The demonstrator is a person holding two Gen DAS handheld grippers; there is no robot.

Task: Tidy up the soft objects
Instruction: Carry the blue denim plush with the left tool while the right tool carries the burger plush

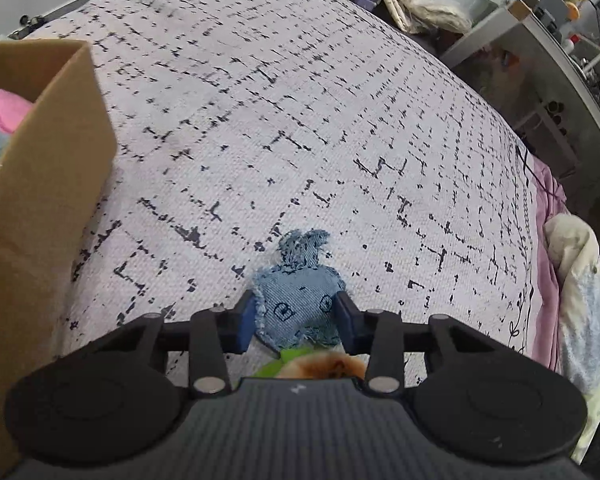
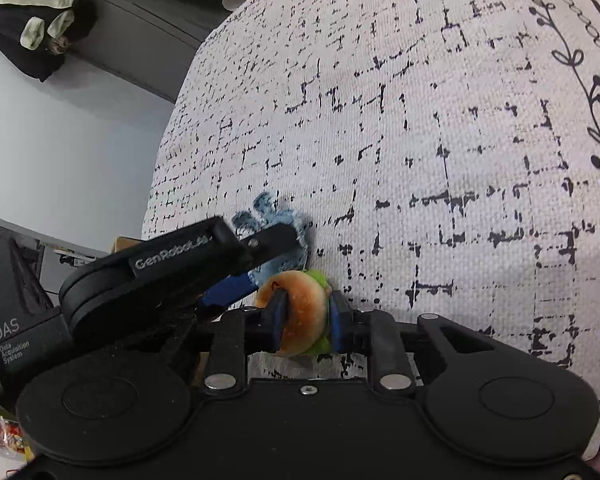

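Left tool (image 1: 296,314) is clamped on the denim plush (image 1: 298,300), right tool (image 2: 305,316) squeezing the burger plush (image 2: 300,308); both plushes sit touching on the bed (image 1: 260,120), cardboard box (image 1: 40,200) left of the left tool.

Your denim toy (image 1: 296,300) is a small frayed blue pouch with stitched eyes and two ragged ears; it lies flat on the bedspread (image 1: 260,120), ears pointing toward the far edge, well in from every edge; your burger toy (image 2: 302,312) is a plush bun, browned on top with green lettuce poking out; it sits just beside the denim toy, touching its near end.
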